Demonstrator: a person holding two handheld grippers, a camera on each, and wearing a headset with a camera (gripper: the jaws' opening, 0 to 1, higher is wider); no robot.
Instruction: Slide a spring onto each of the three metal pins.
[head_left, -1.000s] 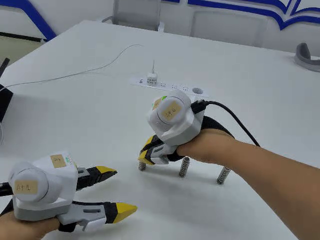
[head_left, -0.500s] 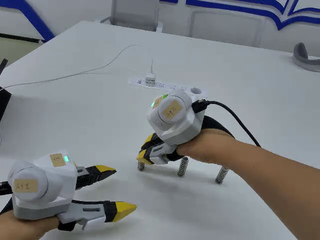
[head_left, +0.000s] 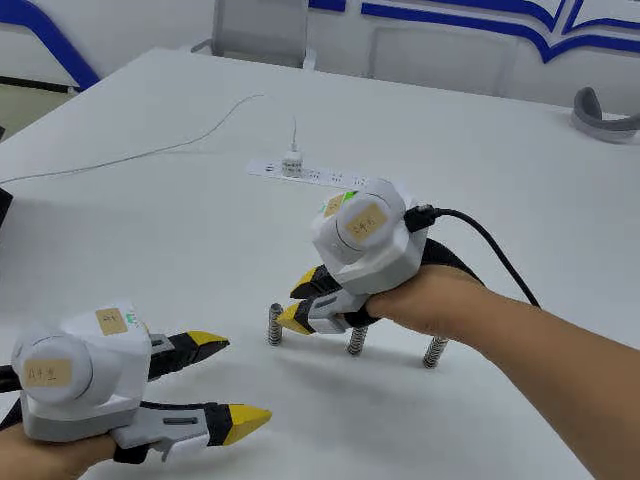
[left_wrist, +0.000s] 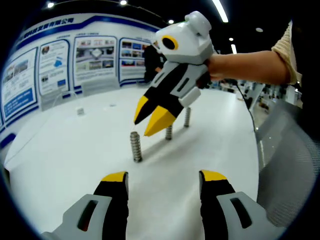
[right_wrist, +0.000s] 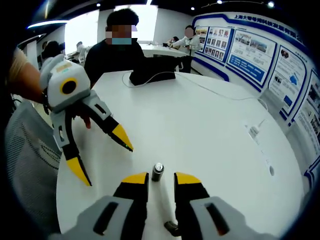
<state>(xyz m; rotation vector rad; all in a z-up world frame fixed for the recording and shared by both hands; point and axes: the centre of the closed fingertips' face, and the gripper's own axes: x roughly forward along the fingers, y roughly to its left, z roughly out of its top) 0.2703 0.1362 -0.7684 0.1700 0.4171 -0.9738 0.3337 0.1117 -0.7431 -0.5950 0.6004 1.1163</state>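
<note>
Three springs (head_left: 357, 340) stand on the counter (head_left: 150, 220), pins hidden inside; right claw (head_left: 298, 298), narrowly parted, empty, hovers just above the leftmost spring (head_left: 273, 325). Left claw (head_left: 232, 378) wide open, empty. Risk: a sideways brush from the right claw topples that spring.

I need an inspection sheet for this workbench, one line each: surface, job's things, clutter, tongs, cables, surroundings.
Surface: white table.
Job's things: left spring, middle spring and right spring stand upright in a row; pins inside hard to see.
Clutter: nothing seen.
Tongs: right tongs open, empty, just above the springs; left tongs open, empty, apart from them.
Cables: black cable from right tongs; thin white cable; power strip.
Surroundings: wall posters, seated person.
</note>
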